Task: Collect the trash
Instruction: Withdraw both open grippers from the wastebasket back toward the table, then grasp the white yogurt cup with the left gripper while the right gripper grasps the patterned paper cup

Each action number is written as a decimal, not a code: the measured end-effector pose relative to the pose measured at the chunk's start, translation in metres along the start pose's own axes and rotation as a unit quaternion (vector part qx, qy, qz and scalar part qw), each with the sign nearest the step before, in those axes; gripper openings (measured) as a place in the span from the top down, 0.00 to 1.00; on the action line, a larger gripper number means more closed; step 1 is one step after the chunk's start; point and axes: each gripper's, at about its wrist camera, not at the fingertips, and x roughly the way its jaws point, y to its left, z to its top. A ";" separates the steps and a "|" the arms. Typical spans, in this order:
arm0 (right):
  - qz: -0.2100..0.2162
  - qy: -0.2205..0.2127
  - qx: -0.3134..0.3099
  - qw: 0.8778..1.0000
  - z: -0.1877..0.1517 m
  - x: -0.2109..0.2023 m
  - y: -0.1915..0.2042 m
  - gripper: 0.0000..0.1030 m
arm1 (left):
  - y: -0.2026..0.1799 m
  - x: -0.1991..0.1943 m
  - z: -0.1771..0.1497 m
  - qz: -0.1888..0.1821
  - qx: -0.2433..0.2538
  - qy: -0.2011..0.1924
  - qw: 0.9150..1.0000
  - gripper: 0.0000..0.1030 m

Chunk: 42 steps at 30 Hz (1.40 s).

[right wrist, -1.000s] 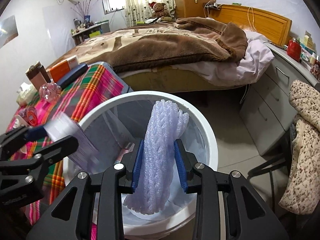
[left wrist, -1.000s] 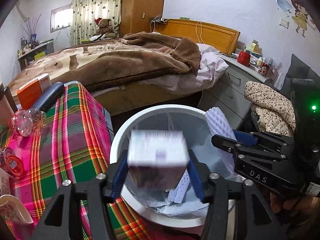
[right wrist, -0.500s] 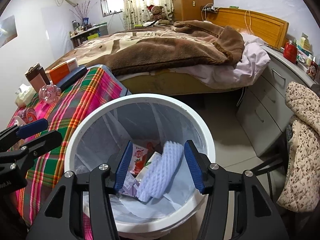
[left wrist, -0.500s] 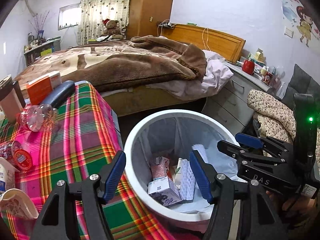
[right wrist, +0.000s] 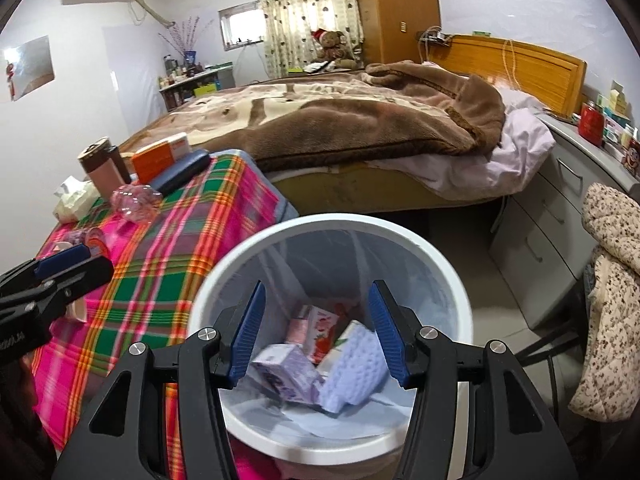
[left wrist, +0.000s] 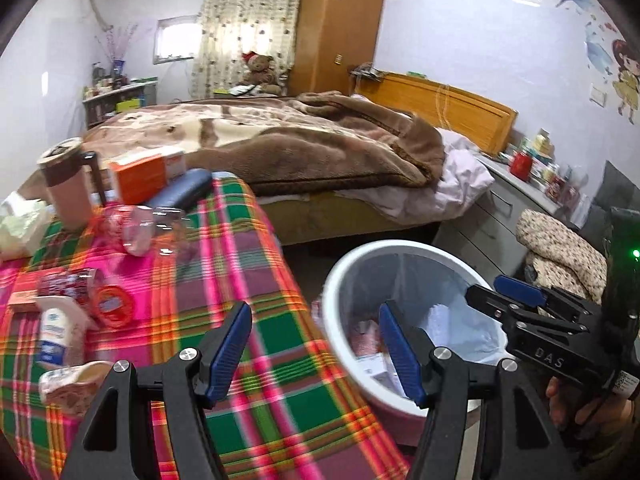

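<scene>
Foam netting (right wrist: 352, 372), dimpled and lilac, lies inside round white bin (right wrist: 452, 280).

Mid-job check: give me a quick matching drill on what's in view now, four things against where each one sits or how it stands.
Things:
1. foam sleeve
2. brown tumbler
3. red jar
4. left gripper

Places or states:
a. on the grey dresser beside the bed
b. open and holding nothing
c. inside the white trash bin
d. upright at the far end of the plaid tablecloth

Pairs: 1-c, 2-d, 3-a, 4-b
</scene>
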 end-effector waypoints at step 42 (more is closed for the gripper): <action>0.165 0.050 -0.144 0.974 -0.019 0.034 0.181 0.46 | 0.223 -0.007 -0.023 0.072 -0.117 0.058 0.989 0.33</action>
